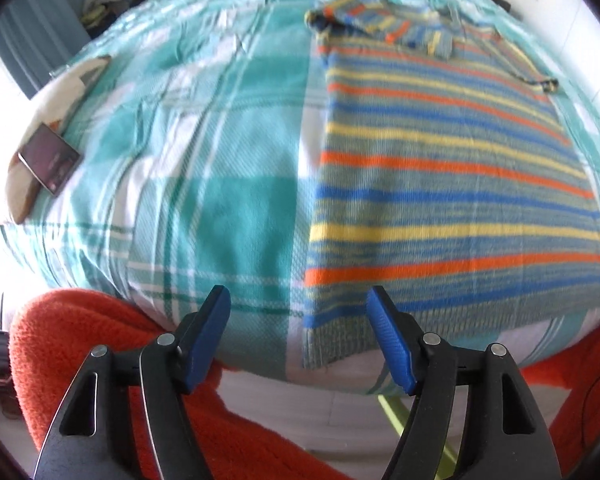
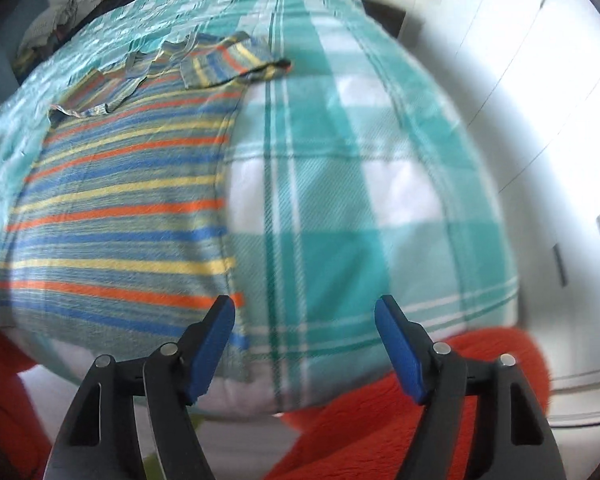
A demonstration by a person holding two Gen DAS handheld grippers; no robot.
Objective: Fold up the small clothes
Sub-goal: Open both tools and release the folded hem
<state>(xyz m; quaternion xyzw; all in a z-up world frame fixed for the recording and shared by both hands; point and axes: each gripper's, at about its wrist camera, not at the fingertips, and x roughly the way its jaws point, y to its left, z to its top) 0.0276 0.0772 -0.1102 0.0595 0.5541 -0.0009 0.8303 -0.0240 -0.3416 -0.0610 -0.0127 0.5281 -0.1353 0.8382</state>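
Striped garment [image 1: 440, 184]: lies flat on the bed [image 1: 204, 152], sleeve folded across its far end. Left gripper [image 1: 298, 300] and right gripper [image 2: 304, 308]: fingers spread apart, holding nothing, above the near hem.

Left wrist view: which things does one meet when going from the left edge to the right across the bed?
Dark phone lying on a flat white object → bare teal checked bedcover → striped garment, its sleeve folded in at the far end.
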